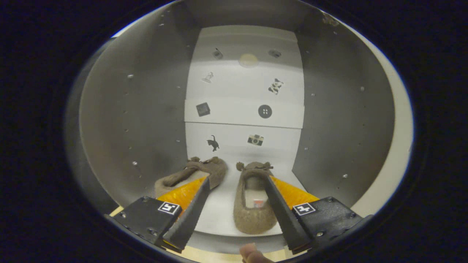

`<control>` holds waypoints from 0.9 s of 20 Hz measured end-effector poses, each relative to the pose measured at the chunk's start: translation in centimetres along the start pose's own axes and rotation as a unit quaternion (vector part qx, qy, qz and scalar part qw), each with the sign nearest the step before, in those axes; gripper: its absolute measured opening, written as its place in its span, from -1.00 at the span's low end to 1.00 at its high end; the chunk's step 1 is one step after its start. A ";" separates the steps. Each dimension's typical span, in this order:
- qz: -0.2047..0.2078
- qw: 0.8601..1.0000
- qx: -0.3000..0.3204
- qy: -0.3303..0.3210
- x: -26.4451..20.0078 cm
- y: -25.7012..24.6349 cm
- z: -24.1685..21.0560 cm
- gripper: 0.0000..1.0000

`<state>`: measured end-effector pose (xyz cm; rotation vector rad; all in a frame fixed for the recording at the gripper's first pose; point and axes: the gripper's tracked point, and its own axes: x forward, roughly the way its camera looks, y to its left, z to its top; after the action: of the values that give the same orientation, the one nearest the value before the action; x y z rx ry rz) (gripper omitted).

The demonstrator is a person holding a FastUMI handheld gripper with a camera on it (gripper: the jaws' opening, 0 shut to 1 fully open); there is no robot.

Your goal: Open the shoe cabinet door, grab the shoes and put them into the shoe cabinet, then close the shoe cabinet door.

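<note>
Brown felt slippers, two of them, lie on the white floor inside the open shoe cabinet: the left slipper far and askew, the right slipper nearer. The gripper is wide open and holds nothing, its right finger just touching or overlapping the right slipper's edge. A backward pull could catch this slipper and drag it out. The gripper points straight into the cabinet, level; a fingertip of the person shows below.
</note>
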<state>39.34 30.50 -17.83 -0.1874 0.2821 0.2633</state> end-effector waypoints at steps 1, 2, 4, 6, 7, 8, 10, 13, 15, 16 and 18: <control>-0.004 1.000 -0.012 -0.010 -1.7 0.4 0.3 0.95; -0.001 1.000 -0.021 -0.023 -3.6 1.0 0.9 0.95; 0.001 0.997 -0.038 -0.060 -8.1 1.8 2.2 0.96; -0.004 0.994 -0.044 -0.103 -13.2 2.1 3.7 0.99; -0.001 0.993 -0.040 -0.114 -15.7 2.4 4.1 1.00; -0.003 0.992 -0.031 -0.125 -18.0 2.6 4.5 1.00; -0.027 0.989 -0.018 -0.148 -22.5 1.4 5.4 1.00; -0.066 0.983 0.003 -0.172 -28.6 -0.7 5.6 1.00; -0.076 0.981 0.010 -0.178 -32.4 -2.0 5.1 1.00; -0.083 0.979 0.009 -0.187 -34.5 -2.9 5.0 1.00; -0.093 0.974 0.004 -0.204 -38.0 -4.4 4.4 1.00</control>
<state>6.44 18.61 -1.70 -0.1461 -0.1429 0.1095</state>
